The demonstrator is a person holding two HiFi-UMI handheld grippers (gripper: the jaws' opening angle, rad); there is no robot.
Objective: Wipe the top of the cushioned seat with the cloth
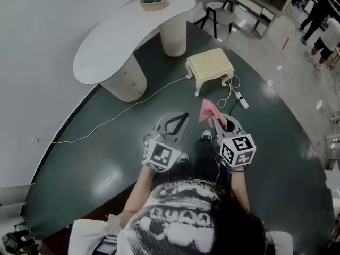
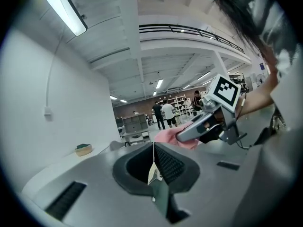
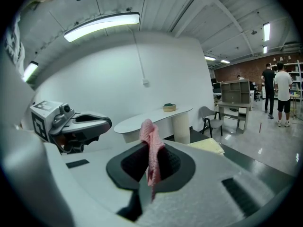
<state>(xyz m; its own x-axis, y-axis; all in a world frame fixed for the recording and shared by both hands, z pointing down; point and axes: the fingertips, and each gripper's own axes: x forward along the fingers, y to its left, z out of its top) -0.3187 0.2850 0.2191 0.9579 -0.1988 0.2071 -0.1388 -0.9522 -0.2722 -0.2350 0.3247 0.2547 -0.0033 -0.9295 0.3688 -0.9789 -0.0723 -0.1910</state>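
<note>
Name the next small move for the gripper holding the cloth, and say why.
Probably carry the right gripper forward and down toward the cushioned seat. Its jaws are already shut on the pink cloth, yet the seat stands ahead on the floor, apart from both grippers. The left gripper, jaws together and empty, can wait.

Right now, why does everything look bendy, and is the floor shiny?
Head view: the dark floor shows soft glare patches. Left gripper view: the wide lens curves the room, the corners go black, and the ceiling lamp is washed out. Right gripper view: the same bending, yet the pink cloth up close looks sharp.
</note>
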